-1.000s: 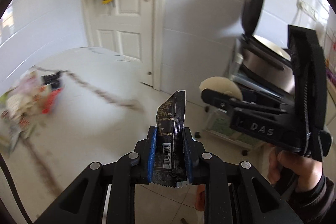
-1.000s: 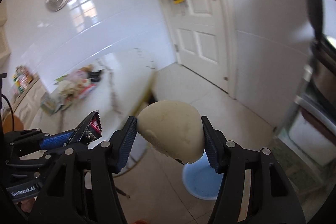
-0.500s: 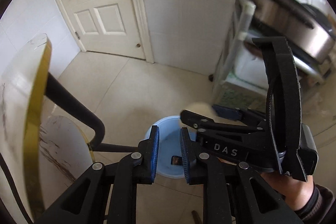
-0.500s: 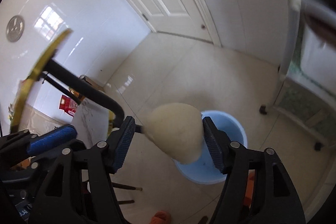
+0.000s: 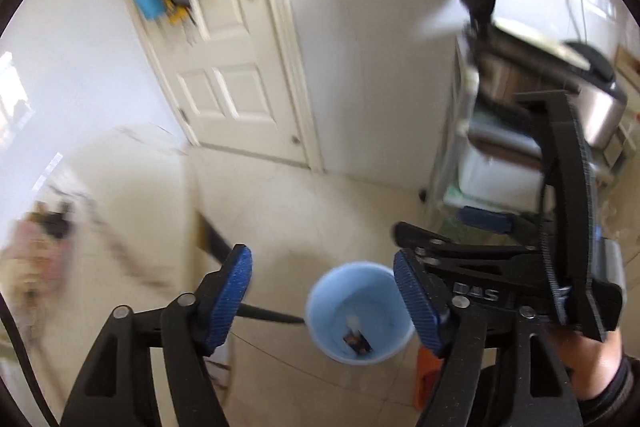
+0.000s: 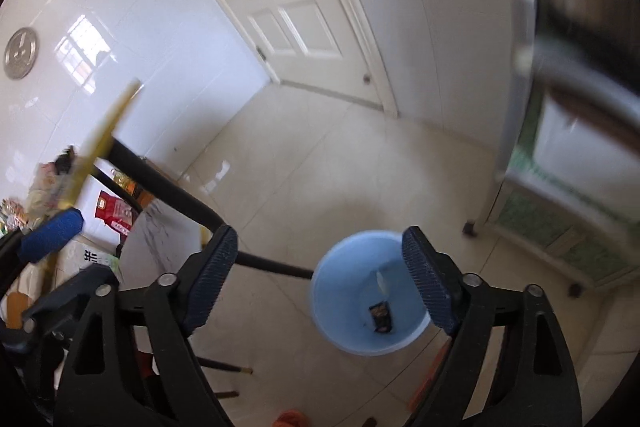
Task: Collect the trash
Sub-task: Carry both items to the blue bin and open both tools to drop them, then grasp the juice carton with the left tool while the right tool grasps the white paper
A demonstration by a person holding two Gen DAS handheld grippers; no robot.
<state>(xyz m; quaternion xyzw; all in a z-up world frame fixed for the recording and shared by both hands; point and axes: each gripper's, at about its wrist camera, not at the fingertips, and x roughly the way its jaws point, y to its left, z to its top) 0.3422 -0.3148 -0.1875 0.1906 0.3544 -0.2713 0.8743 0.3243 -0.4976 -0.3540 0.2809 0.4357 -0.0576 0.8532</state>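
Note:
A light blue bin [image 5: 359, 311] stands on the tiled floor below both grippers; it also shows in the right wrist view [image 6: 370, 293]. A black snack wrapper [image 5: 357, 341] lies at its bottom, seen too in the right wrist view [image 6: 382, 315], with a pale scrap [image 6: 382, 281] beside it. My left gripper [image 5: 324, 297] is open and empty above the bin. My right gripper [image 6: 320, 275] is open and empty above the bin too; it shows at the right of the left wrist view [image 5: 480, 227].
A white table [image 5: 132, 211] with a pile of trash [image 5: 36, 251] lies to the left, its black leg [image 6: 160, 183] reaching toward the bin. A white door [image 5: 240, 67] stands behind. A metal shelf with a cooker [image 5: 520, 99] stands right.
The black wrapper left my left gripper and lies in the bin. The pale round lump left my right gripper. Both grippers opened wide and lifted a little.

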